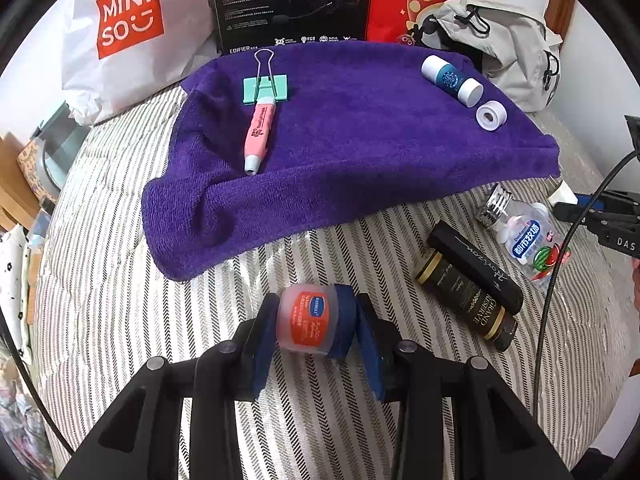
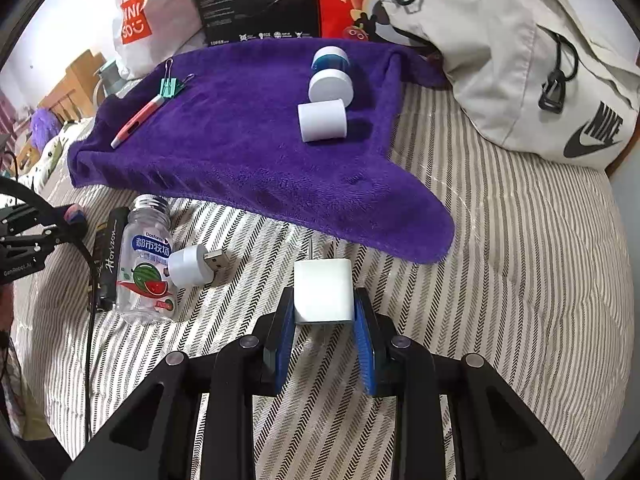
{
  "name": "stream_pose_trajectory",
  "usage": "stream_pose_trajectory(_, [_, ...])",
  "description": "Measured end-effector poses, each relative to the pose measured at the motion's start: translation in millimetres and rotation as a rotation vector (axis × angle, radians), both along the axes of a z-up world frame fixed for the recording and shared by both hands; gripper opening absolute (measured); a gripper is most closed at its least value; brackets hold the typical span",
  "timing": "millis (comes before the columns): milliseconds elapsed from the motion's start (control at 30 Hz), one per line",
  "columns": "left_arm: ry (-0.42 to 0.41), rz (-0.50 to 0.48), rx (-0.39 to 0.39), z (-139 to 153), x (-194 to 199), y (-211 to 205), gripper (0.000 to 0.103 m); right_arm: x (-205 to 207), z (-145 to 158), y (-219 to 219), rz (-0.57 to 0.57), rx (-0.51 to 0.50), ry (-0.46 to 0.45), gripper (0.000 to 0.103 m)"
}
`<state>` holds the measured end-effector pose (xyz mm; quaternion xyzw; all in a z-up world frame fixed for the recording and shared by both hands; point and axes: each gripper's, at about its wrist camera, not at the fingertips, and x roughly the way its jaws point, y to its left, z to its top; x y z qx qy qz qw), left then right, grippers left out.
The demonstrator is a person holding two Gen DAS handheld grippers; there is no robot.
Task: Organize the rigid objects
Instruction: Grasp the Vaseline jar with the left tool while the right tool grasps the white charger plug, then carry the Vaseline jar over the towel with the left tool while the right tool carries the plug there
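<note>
Four things on the towel (image 1: 340,140) already. Left tongs (image 1: 314,322) clamped on jar (image 1: 310,320), right tongs (image 2: 323,300) on charger (image 2: 323,290). Bottles (image 1: 520,240) left on bed (image 1: 120,300).

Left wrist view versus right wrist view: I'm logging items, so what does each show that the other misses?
Only the left wrist view shows the jar clamped in the left gripper, and the dark bottle. Only the right wrist view shows the charger held in the right gripper, the USB plug and the Nike logo. Both show the towel, clip, pen, blue tube, white roll and clear bottle.
</note>
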<state>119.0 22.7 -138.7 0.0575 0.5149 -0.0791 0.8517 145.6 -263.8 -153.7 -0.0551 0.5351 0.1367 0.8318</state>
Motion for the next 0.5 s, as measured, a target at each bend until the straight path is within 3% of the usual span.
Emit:
stream_pose_trajectory(200, [-0.012, 0.018, -0.009, -0.3, 1.3, -1.1, 0.036, -0.6, -1.4, 3.3, -0.015, -0.017, -0.029, 0.029])
stream_pose_trajectory(500, [-0.020, 0.017, -0.021, -0.6, 1.1, 1.1, 0.036, -1.4, -2.4, -1.3, -0.049, 0.041, -0.038, 0.028])
